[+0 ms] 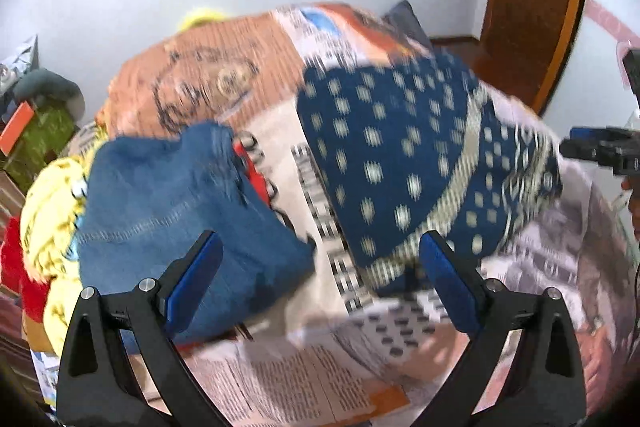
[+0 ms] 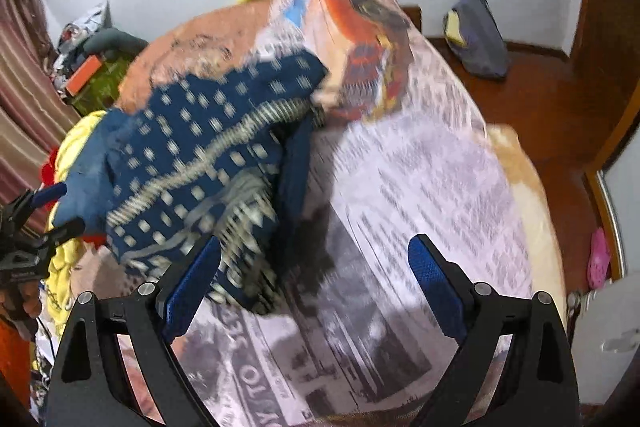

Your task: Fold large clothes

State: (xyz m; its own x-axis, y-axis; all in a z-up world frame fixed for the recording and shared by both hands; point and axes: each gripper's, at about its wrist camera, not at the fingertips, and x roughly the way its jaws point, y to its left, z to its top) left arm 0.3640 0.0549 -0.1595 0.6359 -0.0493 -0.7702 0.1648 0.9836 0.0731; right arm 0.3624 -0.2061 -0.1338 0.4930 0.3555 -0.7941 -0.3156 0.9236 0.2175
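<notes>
While both my claws gape wide and hold nothing, the navy dotted garment lies bunched on the newspaper-covered bed; my left gripper and right gripper should pinch separate hem corners; lift evenly.

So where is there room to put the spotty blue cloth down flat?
The open patch is the newspaper-print cover, between the spotty blue cloth and the bed's right edge, in front of the right tool. The left side is crowded: denim, a yellow garment and an orange one lie piled there.
</notes>
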